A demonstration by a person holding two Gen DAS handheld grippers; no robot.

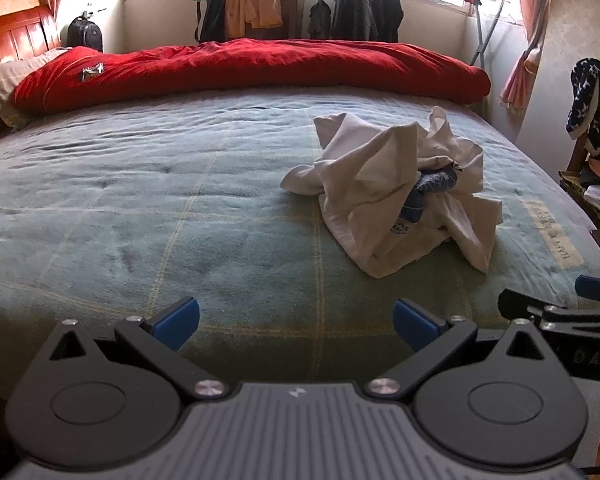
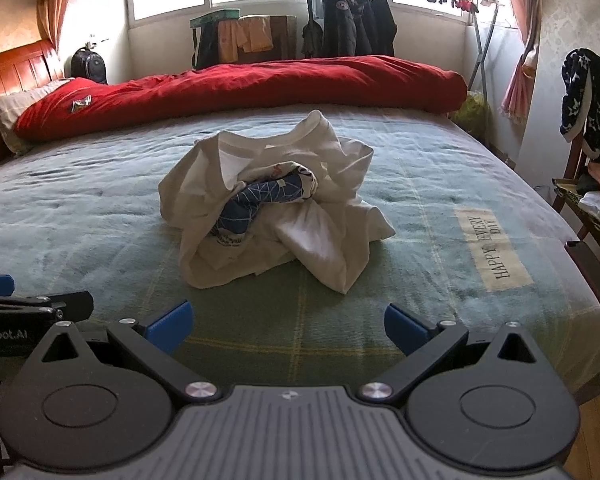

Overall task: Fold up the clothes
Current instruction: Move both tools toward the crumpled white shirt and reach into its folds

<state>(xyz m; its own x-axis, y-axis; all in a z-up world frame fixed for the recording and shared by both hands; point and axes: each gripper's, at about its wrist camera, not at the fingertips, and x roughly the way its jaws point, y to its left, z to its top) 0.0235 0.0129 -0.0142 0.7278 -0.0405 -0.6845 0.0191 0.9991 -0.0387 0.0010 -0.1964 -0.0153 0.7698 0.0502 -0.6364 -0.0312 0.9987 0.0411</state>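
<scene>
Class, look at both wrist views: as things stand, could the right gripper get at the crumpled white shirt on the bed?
Probably yes. The right gripper is open and points straight at the white shirt, with only bare green blanket between them.

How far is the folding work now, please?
Done: nothing yet; the white T-shirt lies crumpled in a heap on the green blanket, its blue print bunched in the middle. In hand: nothing; the left tool and right tool are both open and short of the shirt. Left: grasp it, spread it flat, then fold.
</scene>
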